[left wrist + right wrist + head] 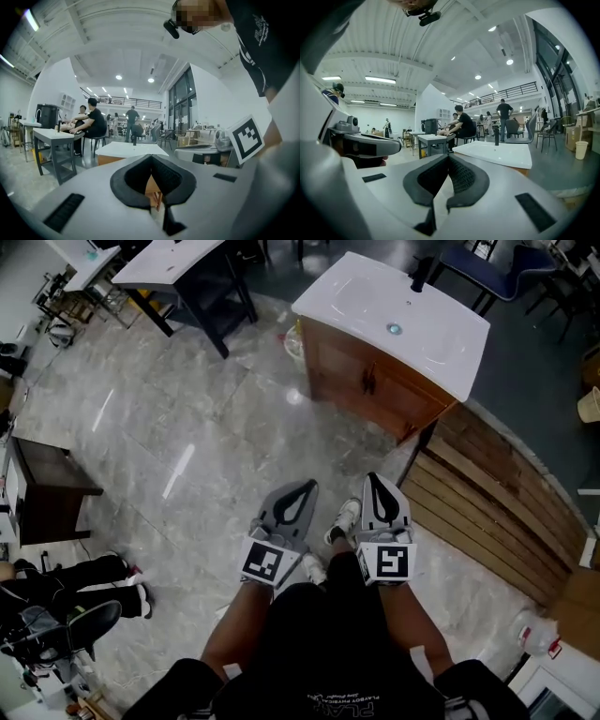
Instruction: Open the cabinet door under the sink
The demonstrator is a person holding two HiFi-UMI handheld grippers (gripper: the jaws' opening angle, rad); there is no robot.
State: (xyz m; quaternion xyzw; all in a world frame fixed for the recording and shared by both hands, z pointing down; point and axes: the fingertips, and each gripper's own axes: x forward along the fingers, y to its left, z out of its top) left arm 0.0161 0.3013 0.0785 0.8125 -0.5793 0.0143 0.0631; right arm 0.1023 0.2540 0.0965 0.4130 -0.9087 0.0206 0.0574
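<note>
Grippers side by side, cabinet far ahead

Left gripper (292, 495) has its jaws pressed together with nothing between them. Just to its right, the right gripper (380, 491) is likewise closed and empty. Well apart from both, farther off and slightly right, the wooden cabinet (412, 409) stands under the white sink (375, 296), its doors (337, 362) shut.

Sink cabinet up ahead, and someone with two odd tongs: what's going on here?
A person holds the left tongs and right tongs, both shut and empty. They point towards the wooden cabinet under the white sink, some way off. Its doors look closed, and nothing touches them yet.
</note>
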